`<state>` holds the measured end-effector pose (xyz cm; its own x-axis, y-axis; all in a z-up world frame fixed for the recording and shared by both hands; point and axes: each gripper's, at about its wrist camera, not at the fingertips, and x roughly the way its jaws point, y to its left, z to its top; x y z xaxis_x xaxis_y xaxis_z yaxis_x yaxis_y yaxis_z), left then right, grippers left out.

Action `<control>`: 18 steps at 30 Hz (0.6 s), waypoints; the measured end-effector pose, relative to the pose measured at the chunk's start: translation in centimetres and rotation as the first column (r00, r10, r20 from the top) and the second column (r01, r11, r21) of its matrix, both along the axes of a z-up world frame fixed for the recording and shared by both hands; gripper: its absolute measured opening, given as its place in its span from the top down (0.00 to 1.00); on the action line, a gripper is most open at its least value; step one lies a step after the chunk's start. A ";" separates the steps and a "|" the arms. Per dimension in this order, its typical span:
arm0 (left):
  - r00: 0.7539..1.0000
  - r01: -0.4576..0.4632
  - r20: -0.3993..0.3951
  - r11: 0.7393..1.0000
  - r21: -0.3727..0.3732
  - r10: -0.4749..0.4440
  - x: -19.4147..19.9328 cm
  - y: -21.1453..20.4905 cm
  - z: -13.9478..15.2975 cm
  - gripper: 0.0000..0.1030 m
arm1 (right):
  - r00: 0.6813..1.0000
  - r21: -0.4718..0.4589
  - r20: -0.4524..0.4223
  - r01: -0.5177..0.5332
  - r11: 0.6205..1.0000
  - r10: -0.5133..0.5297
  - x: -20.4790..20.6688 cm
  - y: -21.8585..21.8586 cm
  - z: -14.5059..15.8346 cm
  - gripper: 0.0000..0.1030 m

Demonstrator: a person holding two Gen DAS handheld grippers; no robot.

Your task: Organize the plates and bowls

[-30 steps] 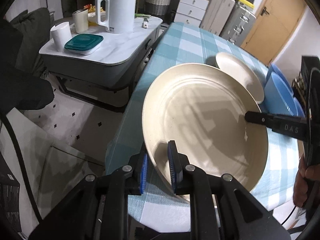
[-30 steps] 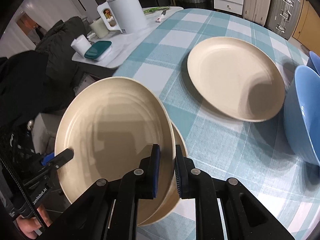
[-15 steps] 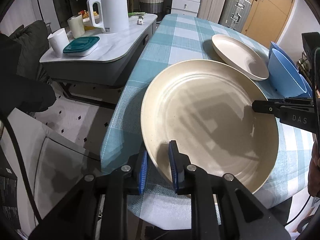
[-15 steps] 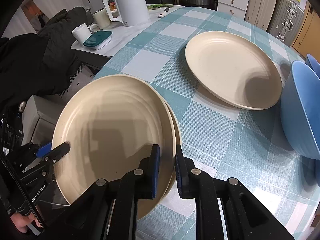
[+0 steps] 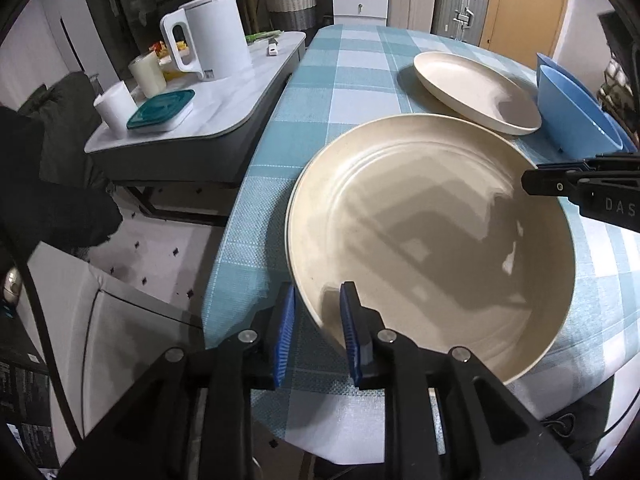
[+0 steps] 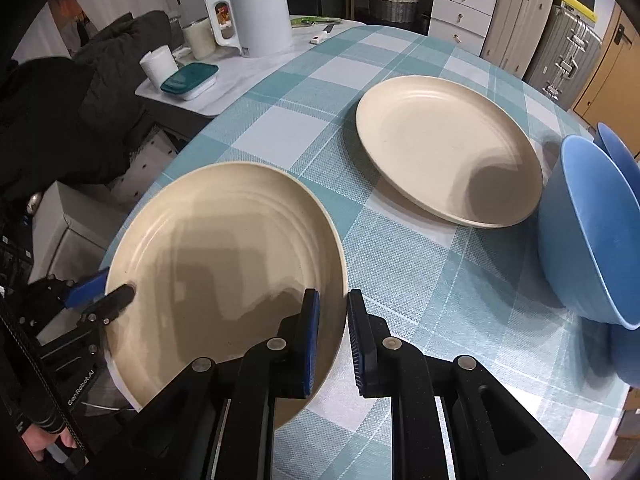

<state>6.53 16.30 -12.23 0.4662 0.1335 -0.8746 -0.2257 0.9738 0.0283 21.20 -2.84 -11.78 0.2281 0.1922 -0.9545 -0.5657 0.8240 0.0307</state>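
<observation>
The round cream plate [image 5: 432, 232] had come down level onto another plate at the checked table's [image 5: 352, 80] near edge. The left gripper [image 5: 316, 320] jaws were opening around its rim; the right gripper [image 6: 332, 336] jaws stayed clenched on the opposite rim. Stacking looked nearly done.

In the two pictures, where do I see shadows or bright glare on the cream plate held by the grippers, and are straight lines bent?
Left wrist view: angular shadows and small white glare spots on the near plate; the checked tablecloth lines curve. Right wrist view: gripper-shaped shadows on it, no strong glare; dark round vignette at the corners.
</observation>
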 end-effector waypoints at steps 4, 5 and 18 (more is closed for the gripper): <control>1.000 0.002 -0.006 0.999 -0.033 -0.002 0.0 0.4 -0.2 0.78 | 1.000 0.009 0.010 0.002 1.000 -0.002 -0.1 0.0 0.3 0.86; 1.000 0.000 -0.004 0.999 -0.036 0.000 0.0 0.3 -0.1 0.78 | 1.000 0.019 0.012 0.004 1.000 -0.004 -0.2 -0.1 0.5 0.86; 0.970 -0.099 0.215 0.993 -0.071 0.112 -3.4 0.7 6.3 0.57 | 0.986 0.300 0.130 0.061 0.952 -0.104 -3.6 -4.5 7.8 0.79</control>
